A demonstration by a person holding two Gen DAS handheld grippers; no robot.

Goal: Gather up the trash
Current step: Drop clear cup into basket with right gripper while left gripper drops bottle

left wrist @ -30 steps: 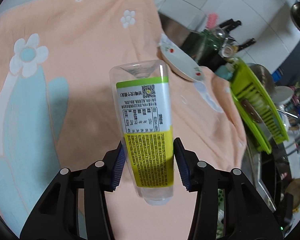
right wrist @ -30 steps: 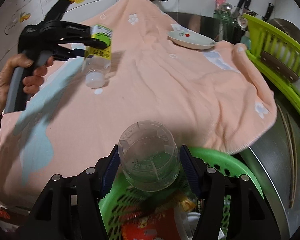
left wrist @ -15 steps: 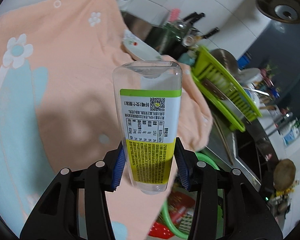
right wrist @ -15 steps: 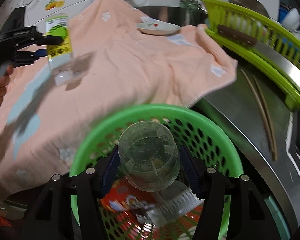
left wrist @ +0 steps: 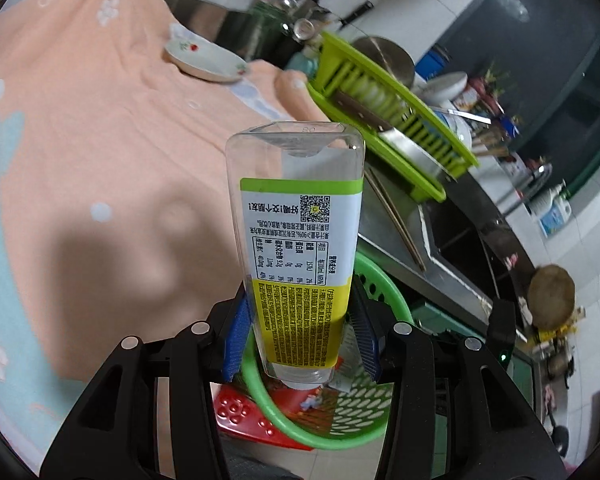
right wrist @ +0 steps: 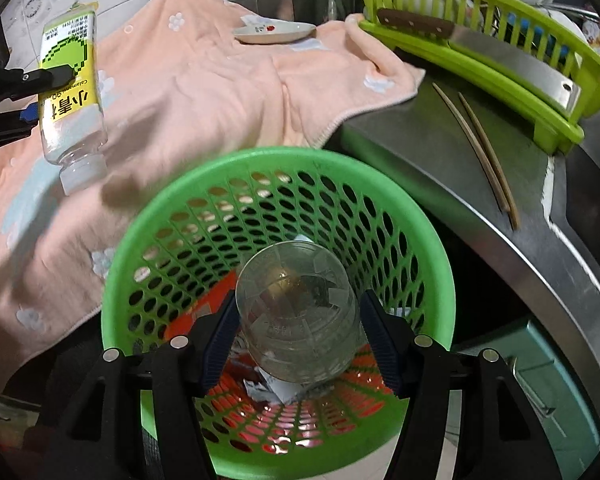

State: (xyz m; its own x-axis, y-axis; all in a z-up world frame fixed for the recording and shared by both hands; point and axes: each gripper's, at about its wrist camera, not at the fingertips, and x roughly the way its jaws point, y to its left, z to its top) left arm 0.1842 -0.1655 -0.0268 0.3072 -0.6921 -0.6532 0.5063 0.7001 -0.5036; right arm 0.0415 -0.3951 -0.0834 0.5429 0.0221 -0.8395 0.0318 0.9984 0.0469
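- Right wrist view: the right gripper [right wrist: 300,330] pinches a clear plastic bottle [right wrist: 298,314] between its blue pads, directly above the mouth of the green basket [right wrist: 428,252]
- The basket already has some trash at its bottom, paper scraps and something red, so part of the collecting seems done
- The left gripper [left wrist: 302,334] presses its fingers on a second bottle with a yellow-green label [left wrist: 300,248], cap pointing down; in the left wrist view the bottle hangs near the basket rim [left wrist: 380,276], partly over it
- Judgement: both bottles are not yet released; dropping them in is what remains, and no other loose trash is visible on the towel
- The surface is a counter covered with a peach towel with flowers [right wrist: 204,80], the basket stands below its edge
- On the towel lies a small white dish [right wrist: 274,33]; on the steel counter lie two chopsticks [right wrist: 480,152], and beside them stands a lime dish rack [right wrist: 492,60] with a cleaver
- White tiles are behind
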